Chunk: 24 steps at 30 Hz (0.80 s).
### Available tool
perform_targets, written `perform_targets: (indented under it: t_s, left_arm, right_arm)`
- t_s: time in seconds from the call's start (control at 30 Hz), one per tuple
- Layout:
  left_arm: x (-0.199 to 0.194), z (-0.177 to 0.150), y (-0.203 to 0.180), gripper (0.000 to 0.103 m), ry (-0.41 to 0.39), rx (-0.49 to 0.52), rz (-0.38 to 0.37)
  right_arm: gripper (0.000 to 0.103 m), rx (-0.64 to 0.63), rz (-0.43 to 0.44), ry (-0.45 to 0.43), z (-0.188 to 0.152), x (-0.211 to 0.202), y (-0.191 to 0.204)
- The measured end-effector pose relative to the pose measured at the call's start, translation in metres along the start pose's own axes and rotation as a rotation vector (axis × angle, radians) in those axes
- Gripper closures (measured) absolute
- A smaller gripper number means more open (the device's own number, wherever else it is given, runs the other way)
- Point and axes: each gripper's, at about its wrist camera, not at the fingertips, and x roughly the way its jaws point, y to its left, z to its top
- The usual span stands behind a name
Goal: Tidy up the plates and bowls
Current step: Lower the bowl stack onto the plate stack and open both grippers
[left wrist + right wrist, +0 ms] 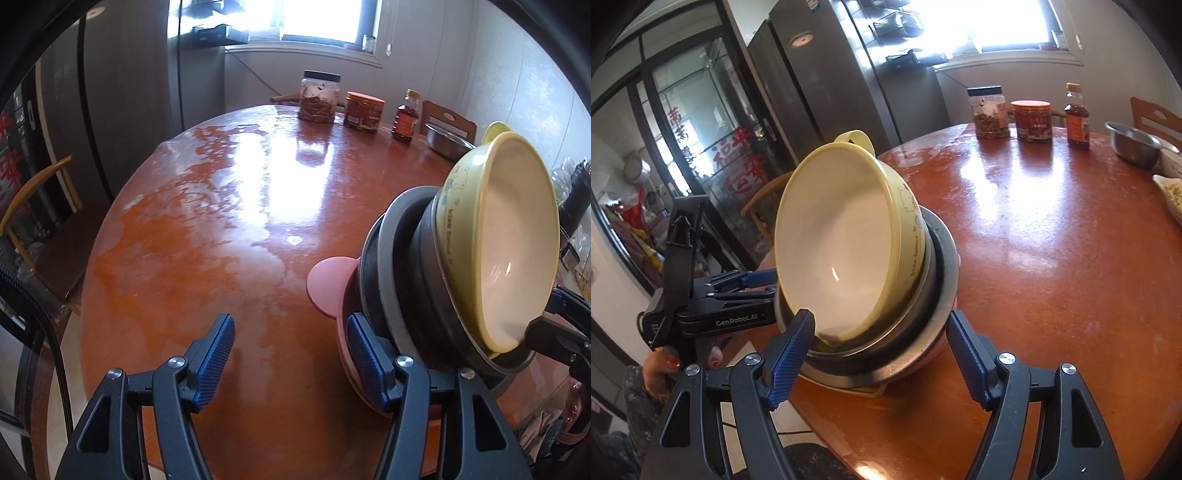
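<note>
The left gripper (pixel 290 360) stands nearest, its blue pads apart with bare table between them – the right-hand pad touches or lies just beside the pink plate (pixel 328 284) under the tilted stack. The right gripper (pixel 881 356) straddles that stack at the near edge of the round wooden table (pixel 1052 258), jaws wide; whether the pads press it is unclear. Topmost, the yellow bowl (pixel 846 240) leans inside grey bowls (pixel 402 236). Jars (pixel 988 112), a bottle (pixel 1078 118) and a steel bowl (pixel 1134 146) stand at the far side.
</note>
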Motion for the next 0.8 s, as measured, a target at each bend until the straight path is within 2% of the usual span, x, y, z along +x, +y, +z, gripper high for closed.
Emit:
perform_targets:
  t_s: [0.27, 0.8]
  left_arm:
    - [0.014, 0.013, -0.049, 0.044, 0.014, 0.069, -0.024]
    - [0.045, 0.037, -0.148, 0.044, 0.052, 0.165, -0.069]
  right_arm:
    - [0.028, 0.017, -0.053, -0.019, -0.008, -0.021, -0.034]
    - [0.028, 0.163, -0.145, -0.094, -0.018, -0.074, -0.115]
